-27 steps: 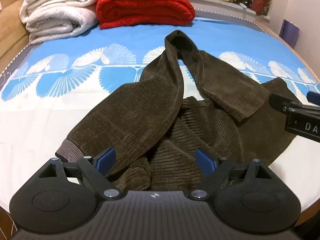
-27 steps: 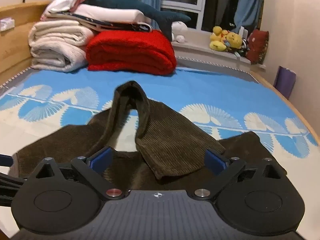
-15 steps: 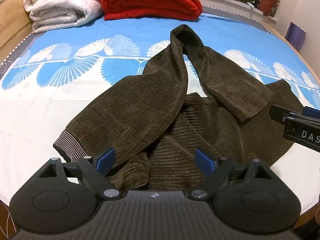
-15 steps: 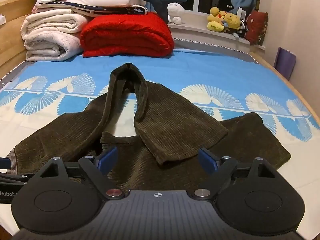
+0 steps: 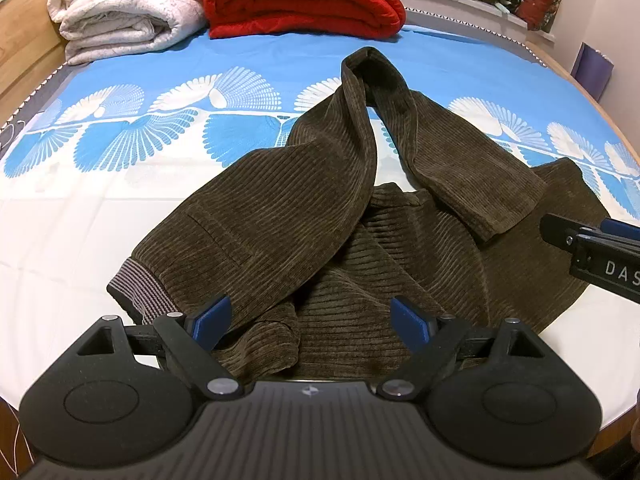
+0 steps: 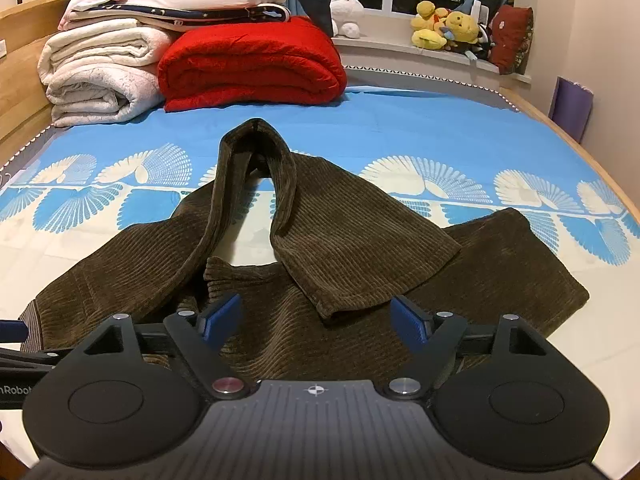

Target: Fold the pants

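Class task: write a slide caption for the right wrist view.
Open right gripper above crumpled brown corduroy pants on a blue-patterned bed.

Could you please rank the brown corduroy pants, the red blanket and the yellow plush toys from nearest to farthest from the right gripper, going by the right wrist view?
1. Brown corduroy pants: crumpled on the bed just beyond the open right gripper.
2. Red blanket: folded at the far end of the bed, left of centre.
3. Yellow plush toys: on the window ledge past the bed, upper right.
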Tool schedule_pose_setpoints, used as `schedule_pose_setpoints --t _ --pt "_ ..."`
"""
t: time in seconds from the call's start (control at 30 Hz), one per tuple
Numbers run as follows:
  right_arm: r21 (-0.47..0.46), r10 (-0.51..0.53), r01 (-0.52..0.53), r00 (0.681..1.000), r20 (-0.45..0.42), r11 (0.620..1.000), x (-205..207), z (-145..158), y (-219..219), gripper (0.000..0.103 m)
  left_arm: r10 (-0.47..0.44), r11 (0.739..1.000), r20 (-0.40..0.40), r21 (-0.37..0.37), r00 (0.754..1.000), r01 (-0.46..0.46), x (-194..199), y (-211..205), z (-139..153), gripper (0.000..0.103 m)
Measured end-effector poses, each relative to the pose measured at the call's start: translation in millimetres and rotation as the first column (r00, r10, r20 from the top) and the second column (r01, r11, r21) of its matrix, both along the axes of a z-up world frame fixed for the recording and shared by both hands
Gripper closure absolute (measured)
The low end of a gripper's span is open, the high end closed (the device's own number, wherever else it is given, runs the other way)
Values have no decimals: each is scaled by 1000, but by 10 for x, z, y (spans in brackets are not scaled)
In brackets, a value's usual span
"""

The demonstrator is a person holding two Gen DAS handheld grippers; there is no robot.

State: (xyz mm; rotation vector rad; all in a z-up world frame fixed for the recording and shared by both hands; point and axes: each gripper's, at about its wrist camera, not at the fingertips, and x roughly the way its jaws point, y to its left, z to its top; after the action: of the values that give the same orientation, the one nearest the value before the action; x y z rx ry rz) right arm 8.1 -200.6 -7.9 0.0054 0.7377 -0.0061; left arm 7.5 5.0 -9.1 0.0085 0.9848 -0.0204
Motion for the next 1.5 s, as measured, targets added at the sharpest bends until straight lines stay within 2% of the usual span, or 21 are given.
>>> schedule_pose_setpoints --t 0.43,1.5 --pt "-29 -23 23 1000 -11 999 12 -36 6 22 3 1000 -4 -3 1000 -3 -5 29 4 13" --pt "-35 -51 50 998 -38 998 43 -88 -21 21 -1 1000 -8 5 1000 1 9 7 -7 13"
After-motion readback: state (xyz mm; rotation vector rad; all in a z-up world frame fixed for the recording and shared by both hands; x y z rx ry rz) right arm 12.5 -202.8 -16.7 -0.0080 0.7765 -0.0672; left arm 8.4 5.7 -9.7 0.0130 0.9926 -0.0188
